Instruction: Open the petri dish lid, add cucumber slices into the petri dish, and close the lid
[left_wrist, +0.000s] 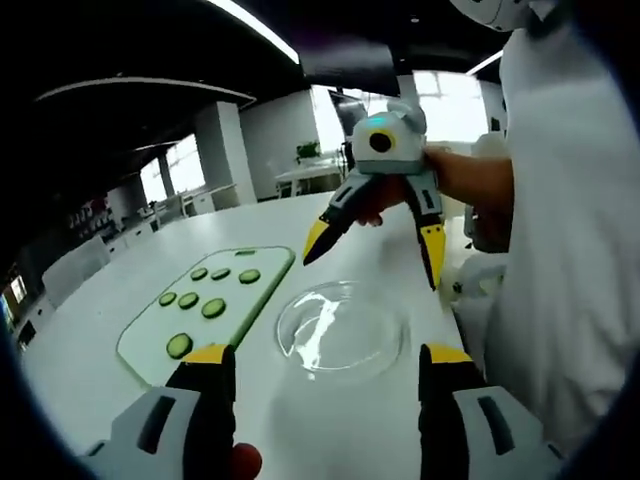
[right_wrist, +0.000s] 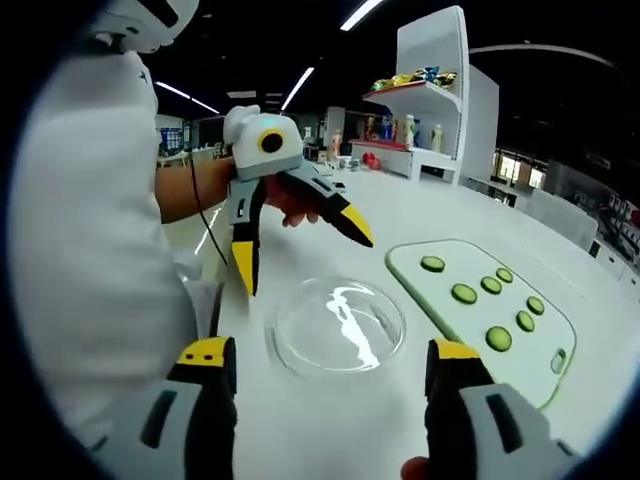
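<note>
A clear round petri dish (left_wrist: 340, 330) (right_wrist: 338, 325) lies on the white table, and I cannot tell lid from base. Left of it in the left gripper view is a pale green cutting board (left_wrist: 150, 340) (right_wrist: 545, 355) carrying several cucumber slices (left_wrist: 213, 308) (right_wrist: 464, 293). My left gripper (left_wrist: 325, 365) (right_wrist: 300, 250) is open and empty, held a little above and short of the dish. Facing it from the far side, my right gripper (left_wrist: 375, 255) (right_wrist: 328, 360) hovers over the dish, open and empty too.
The person in white (left_wrist: 570, 250) (right_wrist: 90, 250) stands at the table's edge beside the dish. A white shelf unit (right_wrist: 430, 90) with colourful items stands at the back. More tables and chairs (left_wrist: 300, 175) sit further off.
</note>
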